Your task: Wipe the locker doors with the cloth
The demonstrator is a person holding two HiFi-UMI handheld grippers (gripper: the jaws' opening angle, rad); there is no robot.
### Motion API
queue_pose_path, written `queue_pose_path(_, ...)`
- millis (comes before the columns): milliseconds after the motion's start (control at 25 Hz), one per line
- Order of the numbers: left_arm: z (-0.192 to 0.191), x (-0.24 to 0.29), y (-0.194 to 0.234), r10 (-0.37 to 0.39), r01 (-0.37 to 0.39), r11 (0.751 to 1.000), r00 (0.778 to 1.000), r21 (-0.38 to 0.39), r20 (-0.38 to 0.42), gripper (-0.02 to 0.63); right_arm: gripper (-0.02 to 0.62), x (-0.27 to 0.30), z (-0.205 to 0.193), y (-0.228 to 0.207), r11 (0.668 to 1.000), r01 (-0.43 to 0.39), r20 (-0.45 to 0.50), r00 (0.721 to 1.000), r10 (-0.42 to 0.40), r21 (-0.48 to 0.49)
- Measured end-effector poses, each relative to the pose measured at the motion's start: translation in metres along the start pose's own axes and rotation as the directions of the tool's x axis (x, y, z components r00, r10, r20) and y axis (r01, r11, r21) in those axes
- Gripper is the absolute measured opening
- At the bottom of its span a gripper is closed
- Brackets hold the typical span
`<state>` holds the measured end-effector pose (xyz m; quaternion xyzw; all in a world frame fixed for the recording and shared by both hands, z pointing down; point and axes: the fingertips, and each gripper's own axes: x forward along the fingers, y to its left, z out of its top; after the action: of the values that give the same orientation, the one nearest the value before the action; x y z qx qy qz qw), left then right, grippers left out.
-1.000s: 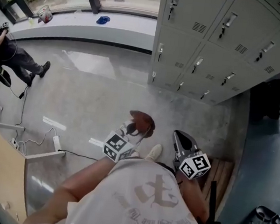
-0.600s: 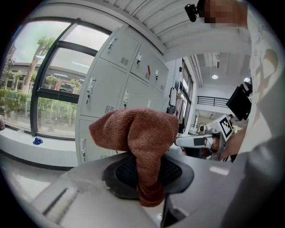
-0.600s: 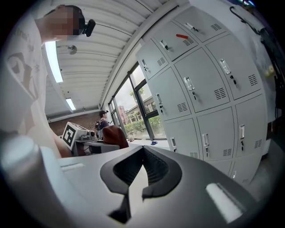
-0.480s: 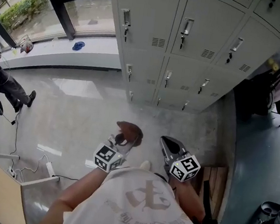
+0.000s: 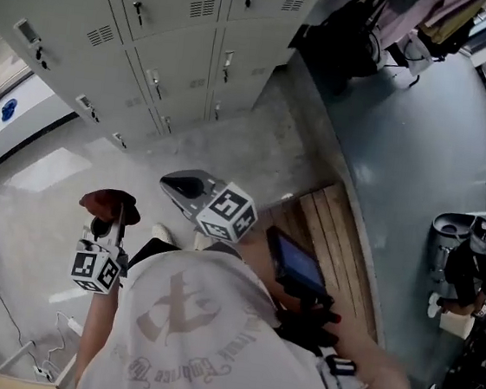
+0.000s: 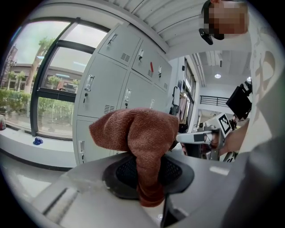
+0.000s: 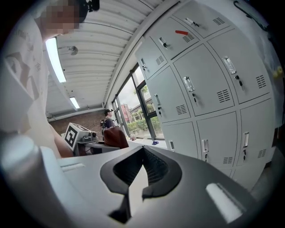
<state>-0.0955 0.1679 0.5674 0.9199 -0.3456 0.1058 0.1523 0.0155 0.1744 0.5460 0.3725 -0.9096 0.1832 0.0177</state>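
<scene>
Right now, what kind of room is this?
Probably a locker or changing room: rows of grey metal lockers, a slatted wooden bench beside them, and clothes hanging nearby.

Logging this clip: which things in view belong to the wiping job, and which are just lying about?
Job:
- brown cloth, clamped in the left gripper
- grey locker doors
- right gripper, shut and empty

Lying about:
- wooden slatted platform
- blue item on the window ledge
- hanging clothes
</scene>
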Motion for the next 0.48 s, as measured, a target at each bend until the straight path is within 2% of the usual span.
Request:
queue_pose_path(120, 0.002, 0.006, 0.008, 0.000, 0.000, 1.000, 1.000, -0.012, 0.004, 0.084, 0.008, 0.006, 0.002, -0.006, 1.000, -0.008, -0.013, 1.000, 0.008, -0.002)
queue_pose_path(280, 0.007, 0.025, 0.022, -0.051, 0.051, 0.999, 0.999, 0.001, -0.001, 0.084, 0.008, 0.025, 0.008, -0.018, 1.000, 0.010, -0.028, 1.000, -0.011, -0.027)
queue_pose_path(480, 0.035, 0.045, 0.062, -0.093, 0.093, 0.996, 0.996, 0.017, 0.013, 0.085, 0.008, 0.071, 0.034, -0.030, 0.999, 0.016, -0.029, 0.999, -0.017, -0.043)
